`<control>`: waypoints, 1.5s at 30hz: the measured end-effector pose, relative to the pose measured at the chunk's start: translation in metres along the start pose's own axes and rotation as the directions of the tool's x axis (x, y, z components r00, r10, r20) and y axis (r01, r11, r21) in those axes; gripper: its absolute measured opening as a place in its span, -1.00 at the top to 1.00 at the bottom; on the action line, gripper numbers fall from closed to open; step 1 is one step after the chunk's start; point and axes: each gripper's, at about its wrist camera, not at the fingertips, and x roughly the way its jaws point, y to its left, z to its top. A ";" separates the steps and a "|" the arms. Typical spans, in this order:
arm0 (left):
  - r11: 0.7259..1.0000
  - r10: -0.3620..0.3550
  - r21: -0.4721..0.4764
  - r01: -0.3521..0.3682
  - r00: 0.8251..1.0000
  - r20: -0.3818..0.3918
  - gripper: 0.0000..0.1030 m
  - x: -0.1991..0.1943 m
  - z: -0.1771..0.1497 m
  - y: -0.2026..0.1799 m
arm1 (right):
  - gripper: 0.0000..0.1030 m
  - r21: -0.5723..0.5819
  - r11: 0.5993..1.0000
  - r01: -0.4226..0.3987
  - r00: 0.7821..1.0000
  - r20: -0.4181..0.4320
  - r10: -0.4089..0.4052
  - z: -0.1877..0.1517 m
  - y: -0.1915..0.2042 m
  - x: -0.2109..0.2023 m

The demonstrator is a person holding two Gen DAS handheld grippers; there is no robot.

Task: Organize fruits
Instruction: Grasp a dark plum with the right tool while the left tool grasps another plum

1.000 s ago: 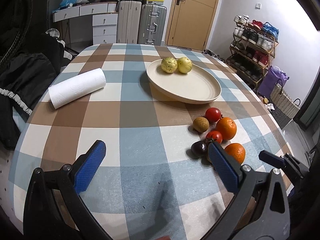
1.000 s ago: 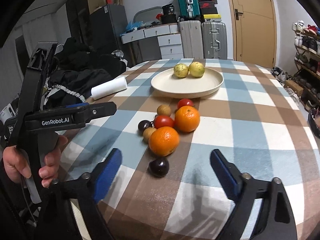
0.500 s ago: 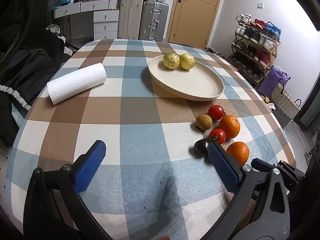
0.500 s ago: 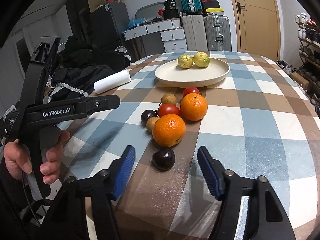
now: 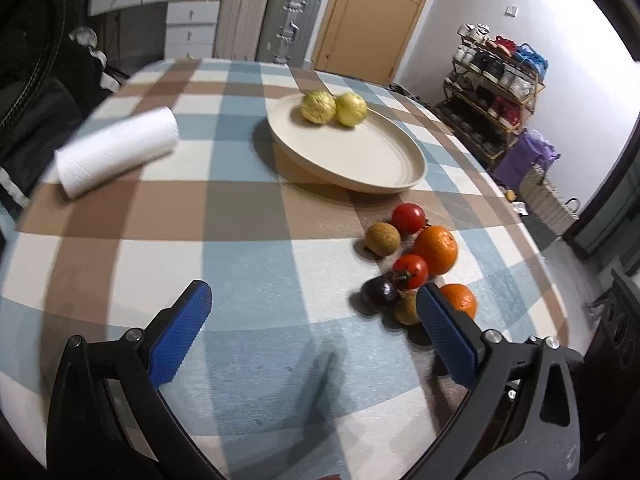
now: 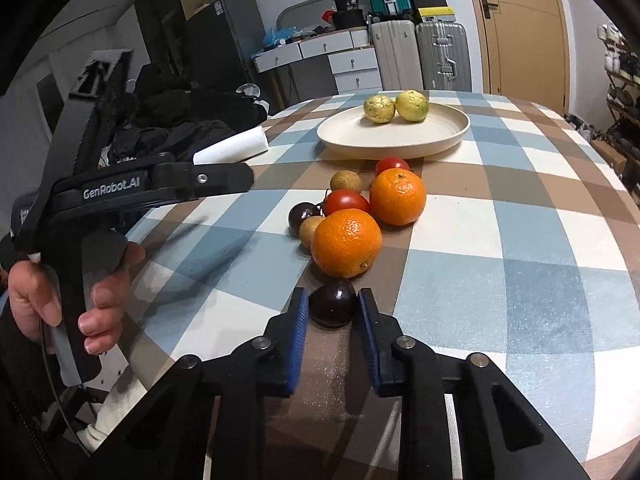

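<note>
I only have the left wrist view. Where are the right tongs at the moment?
Observer: The right tongs straddle a dark plum at the near end of the fruit cluster, just in front of an orange.
Operator: Is it gripped?
Observer: I cannot tell. The blue pads sit right at its sides, and the plum rests on the table.

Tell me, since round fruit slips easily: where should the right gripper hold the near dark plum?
Grip the plum across its widest middle, coming from the table's near edge, as the right gripper is placed now. It is a smooth ball, so off-centre pads would squeeze it out, and an orange crowds its far side.
</note>
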 end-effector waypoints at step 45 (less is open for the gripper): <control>0.957 -0.289 -0.019 0.290 0.942 -0.171 0.63 0.048 0.012 0.000 | 0.51 0.025 0.999 -0.035 0.995 0.090 0.033 0.011 -0.015 -0.014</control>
